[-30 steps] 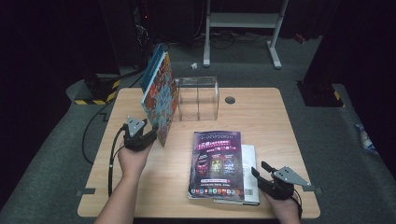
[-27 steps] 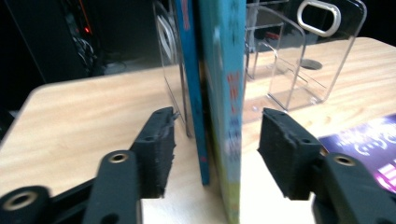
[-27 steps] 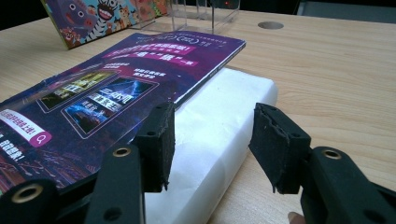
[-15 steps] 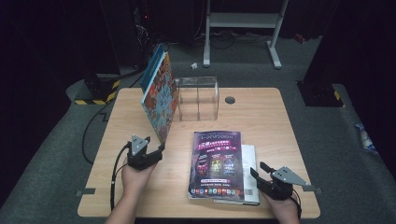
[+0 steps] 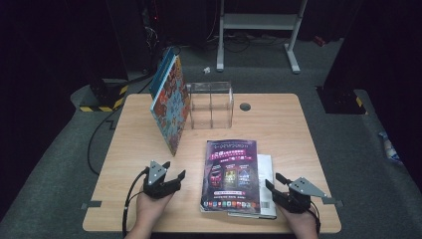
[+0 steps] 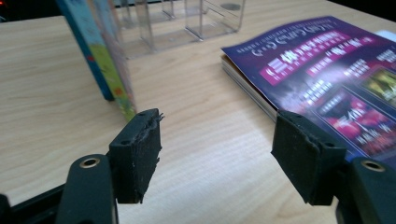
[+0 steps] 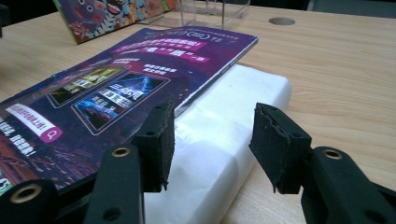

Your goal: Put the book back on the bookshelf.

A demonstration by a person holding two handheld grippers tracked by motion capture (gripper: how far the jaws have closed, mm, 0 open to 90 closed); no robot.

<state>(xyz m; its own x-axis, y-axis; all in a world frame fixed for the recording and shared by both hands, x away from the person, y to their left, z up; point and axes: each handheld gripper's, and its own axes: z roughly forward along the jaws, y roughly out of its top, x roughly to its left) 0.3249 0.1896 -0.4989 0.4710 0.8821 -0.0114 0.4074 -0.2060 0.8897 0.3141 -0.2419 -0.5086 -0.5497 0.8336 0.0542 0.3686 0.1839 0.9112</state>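
A colourful picture book (image 5: 170, 104) stands tilted on its edge against a clear acrylic box (image 5: 211, 104) at the back of the table. My left gripper (image 5: 174, 170) hovers low over bare wood near the front left, well short of that book (image 6: 107, 60). Its jaws have just been opening and nothing is between them (image 6: 217, 158). A purple magazine (image 5: 231, 174) lies flat on a white book (image 5: 267, 172) at the front centre. My right gripper (image 5: 273, 181) rests at the white book's near right corner, open, with its jaws (image 7: 212, 144) on either side of the white edge (image 7: 233, 121) without pressing it.
A round cable hole (image 5: 245, 106) sits in the tabletop behind the clear box. The table's front edge (image 5: 209, 231) runs just under both hands. A black cable (image 5: 102, 134) trails off the table's left side to the floor.
My left gripper has drawn back from the upright picture book toward the front edge, sunk lower and spread its jaws wider. The book stays leaning on the box. The right gripper has kept still.
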